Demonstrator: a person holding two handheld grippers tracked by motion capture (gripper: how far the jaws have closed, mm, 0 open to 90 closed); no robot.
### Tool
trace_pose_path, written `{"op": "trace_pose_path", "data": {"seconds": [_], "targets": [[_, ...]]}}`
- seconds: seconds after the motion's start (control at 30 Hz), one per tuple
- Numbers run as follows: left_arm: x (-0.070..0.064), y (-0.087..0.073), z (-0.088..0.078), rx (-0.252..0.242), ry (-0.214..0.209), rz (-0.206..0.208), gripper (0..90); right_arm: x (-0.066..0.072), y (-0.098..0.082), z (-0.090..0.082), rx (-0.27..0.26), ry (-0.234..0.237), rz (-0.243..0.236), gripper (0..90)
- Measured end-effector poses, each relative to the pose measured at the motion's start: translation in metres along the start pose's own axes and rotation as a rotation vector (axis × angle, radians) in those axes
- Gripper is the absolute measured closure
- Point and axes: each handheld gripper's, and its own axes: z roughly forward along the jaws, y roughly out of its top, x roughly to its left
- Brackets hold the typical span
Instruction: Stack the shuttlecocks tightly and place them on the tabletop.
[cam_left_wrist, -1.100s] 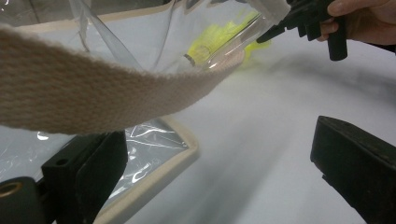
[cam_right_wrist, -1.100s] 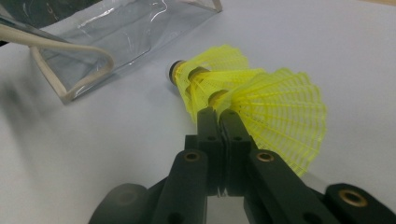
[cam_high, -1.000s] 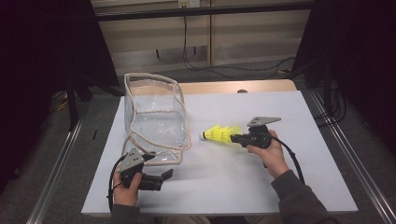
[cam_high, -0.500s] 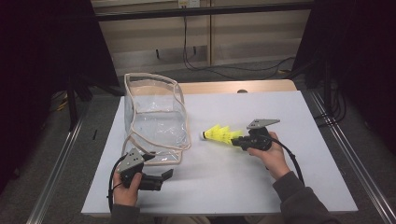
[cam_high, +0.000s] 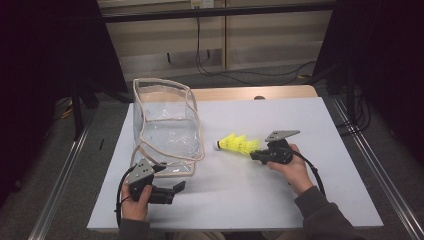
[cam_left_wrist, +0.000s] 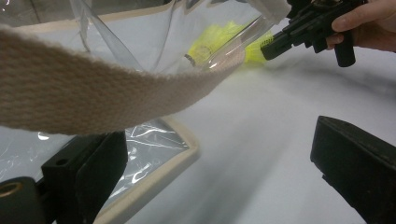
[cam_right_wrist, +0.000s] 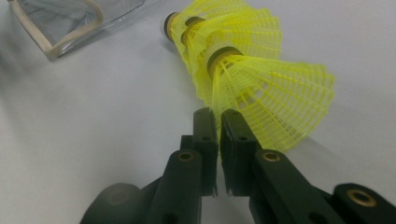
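The right gripper (cam_high: 256, 155) is squeezed almost shut, pinching the rim of the last yellow shuttlecock in a stack of shuttlecocks (cam_high: 237, 145), which lies on the white table (cam_high: 300, 200) toward the right side, pointing left at the clear bag (cam_high: 165, 125). Its jaws have just been closing on that thin yellow rim. The left gripper (cam_high: 181, 186) rests near the front left of the table, just beside the near edge of the bag, with its jaws wide apart and nothing between them.
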Motion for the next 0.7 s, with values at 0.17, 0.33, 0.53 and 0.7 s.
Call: {"op": "trace_pose_path", "data": {"seconds": [0.17,0.33,0.53,0.7], "targets": [[0.0000,0.0002,-0.0001,0.001,0.002,0.003,3.8,0.0006,0.0003,0.0003,-0.004,0.007,-0.012,89.0],[0.0000,0.0002,-0.0001,0.001,0.002,0.003,3.9,0.0013,0.0013,-0.0005,-0.021,0.010,-0.010,89.4],[0.0000,0.0002,0.0000,0.001,0.002,0.002,3.9,0.0030,0.0032,-0.0017,-0.045,0.024,-0.010,89.6],[0.0000,0.0001,0.0004,-0.004,0.000,0.002,3.8,0.0049,0.0062,-0.0009,-0.047,0.030,-0.024,89.5]]}}
